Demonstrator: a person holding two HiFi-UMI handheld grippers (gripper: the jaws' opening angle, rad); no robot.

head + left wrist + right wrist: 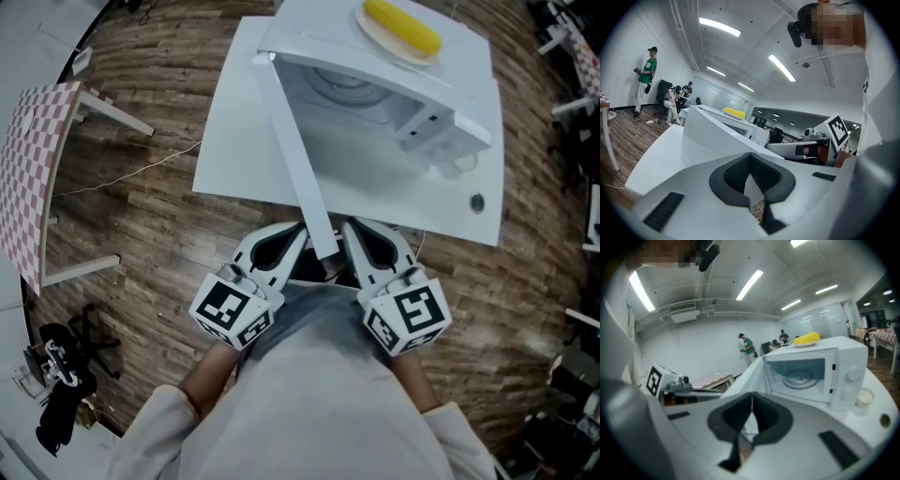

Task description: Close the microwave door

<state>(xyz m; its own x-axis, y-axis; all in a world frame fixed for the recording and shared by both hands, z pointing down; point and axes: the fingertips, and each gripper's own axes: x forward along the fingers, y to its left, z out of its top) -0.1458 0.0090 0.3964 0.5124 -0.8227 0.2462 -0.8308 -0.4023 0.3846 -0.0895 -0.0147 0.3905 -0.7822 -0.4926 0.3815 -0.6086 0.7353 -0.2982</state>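
A white microwave (394,94) stands on a white table (234,141) with its door (298,159) swung wide open toward me. Its free edge ends between my two grippers. A corn cob (403,26) lies on a plate on the microwave's top. My left gripper (295,234) is just left of the door's end, my right gripper (352,230) just right of it. Both are shut and hold nothing. The left gripper view shows its own tips (750,157) below the door's outer face (712,136). The right gripper (751,397) faces the open cavity with its glass turntable (799,378).
A small white round dish (457,167) and a dark disc (477,202) lie on the table right of the microwave. A checkered table (33,159) stands at the left, with a cable (122,178) across the wood floor. Black gear (61,375) lies at lower left. People (647,75) stand far off.
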